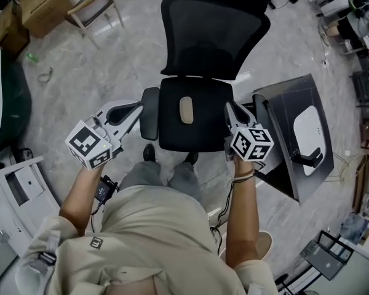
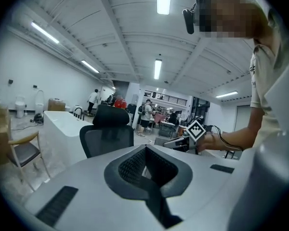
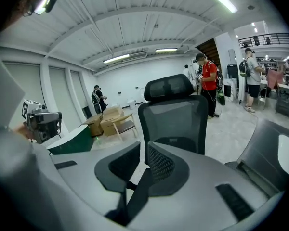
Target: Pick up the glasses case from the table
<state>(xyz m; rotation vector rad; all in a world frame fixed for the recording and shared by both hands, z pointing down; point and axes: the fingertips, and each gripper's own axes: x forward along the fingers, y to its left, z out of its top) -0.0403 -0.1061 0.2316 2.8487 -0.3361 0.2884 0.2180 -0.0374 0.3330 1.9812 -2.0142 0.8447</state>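
Looking down through the head view, I take the black mesh office chair with a headrest (image 1: 200,35) as the reference for every position. The tan oblong glasses case (image 1: 186,110) lies flat near the middle of the chair's black seat. Its long axis runs from the seat front toward the backrest, and it lies clear of both tools.

Left tool (image 1: 135,108): I see it held just beside the chair's armrest on the person's left, with its tips near the seat's side edge and apart from the case. In the left gripper view its dark ribbed pads meet at the tips. The tool is closed, with nothing between the pads. The chair stands beyond the tips in that view.

Right tool (image 1: 231,107): I see it held at the opposite armrest, with its tips near the seat's other side edge, also apart from the case. In the right gripper view its pads stand all but together. The tool is closed and holds nothing. That view faces the front of the chair's backrest and the seat below it.

A dark grey counter (image 1: 283,100) stands just beside the chair on the right tool's side and carries a white rounded flat item (image 1: 307,131). Chair and counter both stand on a pale marbled floor (image 1: 111,60).
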